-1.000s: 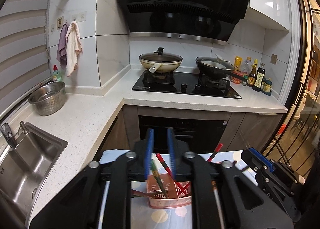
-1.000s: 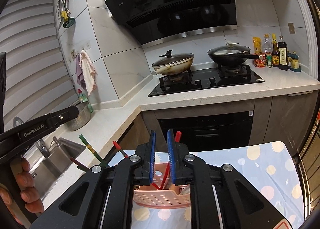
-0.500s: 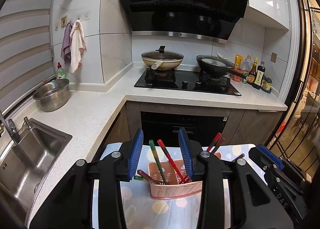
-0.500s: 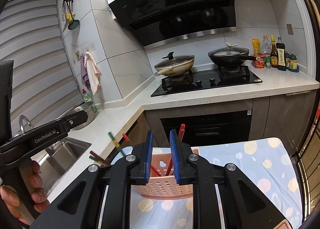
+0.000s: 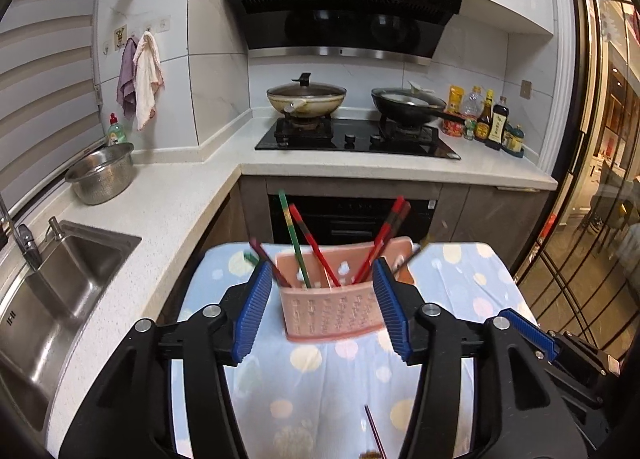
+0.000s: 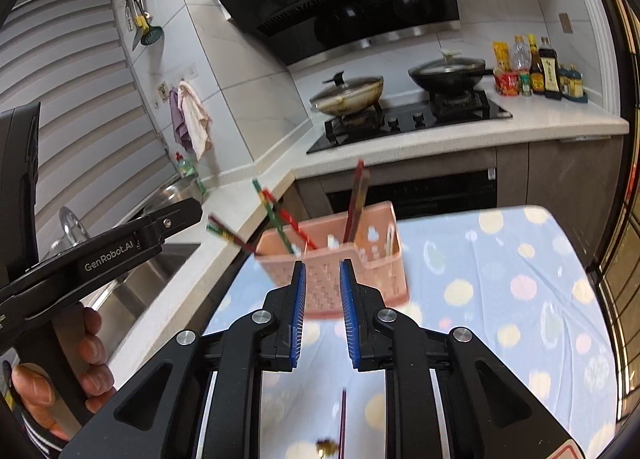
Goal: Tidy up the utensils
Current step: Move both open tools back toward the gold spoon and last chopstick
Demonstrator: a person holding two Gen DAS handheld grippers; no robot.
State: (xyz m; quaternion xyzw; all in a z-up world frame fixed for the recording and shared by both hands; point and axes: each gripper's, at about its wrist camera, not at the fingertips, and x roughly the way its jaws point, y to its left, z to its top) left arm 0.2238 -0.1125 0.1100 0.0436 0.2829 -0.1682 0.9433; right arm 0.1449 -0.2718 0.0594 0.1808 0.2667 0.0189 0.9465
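Chopsticks (image 5: 298,235) in red and green stand tilted in a pink perforated basket (image 5: 332,311) on the dotted blue cloth (image 5: 320,387) covering the bench. Left tongs (image 5: 322,315) are spread wide, flanking the basket without touching it; right tongs (image 6: 323,313) sit parted and empty just before it. One dark chopstick (image 6: 343,415) lies on the cloth near the tongs
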